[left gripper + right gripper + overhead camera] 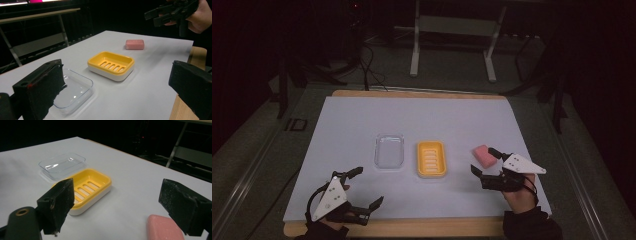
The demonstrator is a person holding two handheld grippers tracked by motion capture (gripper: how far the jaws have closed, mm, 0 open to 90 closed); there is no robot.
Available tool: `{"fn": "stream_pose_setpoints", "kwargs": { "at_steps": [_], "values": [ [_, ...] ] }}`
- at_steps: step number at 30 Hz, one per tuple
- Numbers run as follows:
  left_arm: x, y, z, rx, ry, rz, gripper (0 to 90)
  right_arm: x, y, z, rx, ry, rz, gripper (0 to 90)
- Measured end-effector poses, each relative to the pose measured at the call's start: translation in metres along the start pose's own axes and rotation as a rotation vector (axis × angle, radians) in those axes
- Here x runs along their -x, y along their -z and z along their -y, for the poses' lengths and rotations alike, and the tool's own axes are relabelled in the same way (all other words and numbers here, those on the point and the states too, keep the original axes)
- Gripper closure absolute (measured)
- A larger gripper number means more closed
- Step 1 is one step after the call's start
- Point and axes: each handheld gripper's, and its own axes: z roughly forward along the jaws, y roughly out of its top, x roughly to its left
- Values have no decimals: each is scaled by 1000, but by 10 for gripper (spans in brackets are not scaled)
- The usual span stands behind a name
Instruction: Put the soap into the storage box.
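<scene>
The pink soap bar sits right of centre in the high view, beside the yellow soap dish and clear lid. Your right gripper is wide open next to the soap (not touching it). Your left gripper, lower left, is wide open too, holding nothing.

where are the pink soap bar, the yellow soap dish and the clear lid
pink soap bar (484, 155), high view, top face
yellow soap dish (111, 64), left gripper view, slotted floor
clear lid (62, 164), right gripper view, inner bottom

One clear plastic lid, one yellow soap dish, one pink soap bar, two hand-held grippers.
</scene>
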Motion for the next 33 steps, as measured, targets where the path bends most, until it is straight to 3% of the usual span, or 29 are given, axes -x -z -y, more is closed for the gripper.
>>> {"fn": "stream_pose_setpoints", "kwargs": {
  "at_steps": [4, 10, 14, 16, 17, 19, 24, 28, 33],
  "values": [
    [1, 0, 0, 1, -2, 2, 7, 1, 1, -2, -5, 10, -12, 129],
    [1, 0, 0, -2, -4, 5, 6, 4, -2, -2, -58, 45, -2, 129],
    [2, 0, 0, -5, -11, 3, 6, 5, -5, -4, -128, 0, 43, 135],
    [2, 0, 0, -7, -14, 3, 6, 5, -6, -5, -133, -8, 48, 135],
    [2, 0, 0, -9, -16, 3, 6, 7, -7, -6, -171, -51, 52, 135],
    [2, 0, 0, -10, -17, 2, 7, 9, -8, -7, -206, -87, 38, 135],
    [3, -1, 0, -14, -20, 0, 6, 15, -10, -8, -309, -65, 40, 131],
    [3, -1, 0, -15, -22, 1, 6, 20, -6, -12, -336, -80, 40, 130],
    [3, -1, 0, -16, -23, 1, 6, 27, -6, -13, -441, -127, -3, 130]
  ]
}}
